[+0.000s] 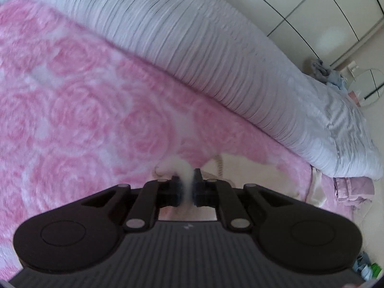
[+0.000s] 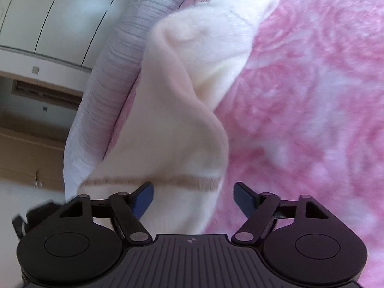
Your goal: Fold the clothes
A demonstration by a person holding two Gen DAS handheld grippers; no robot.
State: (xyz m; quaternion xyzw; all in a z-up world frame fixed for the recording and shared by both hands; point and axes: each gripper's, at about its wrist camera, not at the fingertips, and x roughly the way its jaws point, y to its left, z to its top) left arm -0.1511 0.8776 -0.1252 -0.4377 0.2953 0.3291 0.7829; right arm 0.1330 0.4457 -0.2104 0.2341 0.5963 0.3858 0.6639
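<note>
While the left gripper (image 1: pixel 187 187) sits low over the bed, its jaws are clenched on a thin fold of the cream garment (image 1: pixel 184 168); fabric is pinched between the two black pads, w/ only a narrow white strip showing in the gap. More of that garment lies just beyond the fingertips on the pink rose-pattern blanket (image 1: pixel 84 110), incl. a short tan stitched edge.

Right gripper (image 2: pixel 194 195): released, jaws spread wide, blue-faced pads well apart. Cream garment (image 2: pixel 182 110) passes between and under the pads, but neither pad visibly grips it; contact cannot be confirmed. Garment is fluffy, bunched into a raised fold, running from near the gripper toward the far edge of the bed. A tan fringed band (image 2: pixel 153 182) crosses it just ahead of the fingertips.

Surroundings, left wrist view: ribbed pale-lilac duvet (image 1: pixel 216 55) lies alongside the blanket; white wardrobe doors (image 1: pixel 312 12) behind; small heap of blue-grey cloth (image 1: pixel 321 70) at the far end; round glass table (image 1: pixel 367 87) beside it. Right wrist view: same duvet (image 2: pixel 108 91) borders the garment on the left; pink blanket (image 2: pixel 312 96) on the right. Both views motion-blurred; fine detail n/a.
</note>
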